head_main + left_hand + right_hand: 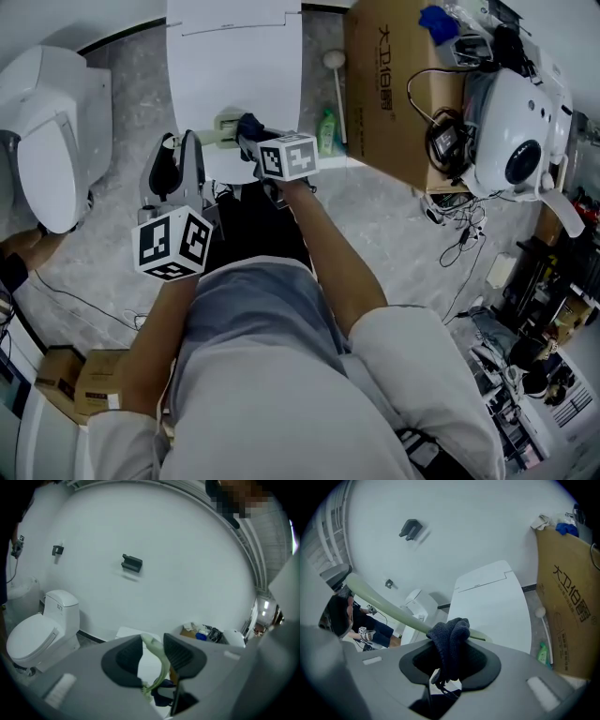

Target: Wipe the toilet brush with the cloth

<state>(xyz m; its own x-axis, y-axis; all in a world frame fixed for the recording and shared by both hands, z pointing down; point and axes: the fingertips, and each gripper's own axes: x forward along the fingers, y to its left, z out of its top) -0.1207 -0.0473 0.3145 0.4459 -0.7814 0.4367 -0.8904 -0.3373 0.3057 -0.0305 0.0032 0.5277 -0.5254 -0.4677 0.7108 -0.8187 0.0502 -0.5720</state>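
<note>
Two tongs are engaged, both loaded.

1. Far left: a white toilet (56, 131) stands on the floor, well apart from the work and not involved.

2. Left tongs (152, 645): closed on the pale green handle of the toilet brush (389, 607), at or near one end. The handle is thin and curved and sits slightly to one side between the pads. The brush is held up in the air in front of the person, above a white panel (234, 66) lying on the floor. The bristle end cannot be made out in any view.

3. Right tongs (450, 654): clamped on a bunched fold of the dark blue cloth (450, 637). The cloth is draped over the handle and touches it, but it sits on top of the handle and is not wrapped around it.

4. Far right: a cardboard box (394, 84) stands on the floor. It is not involved.

Risks, as judged:
- Sideways pressure from the cloth could act on a long handle held at one point only, and the handle may swivel or slip between the left pads.
- The cloth may ride off the rounded handle during a stroke, leaving the underside unwiped.
- Drag along the handle could pull the fold out of the right tongs.
- A lost grip would drop the brush onto the panel.
</note>
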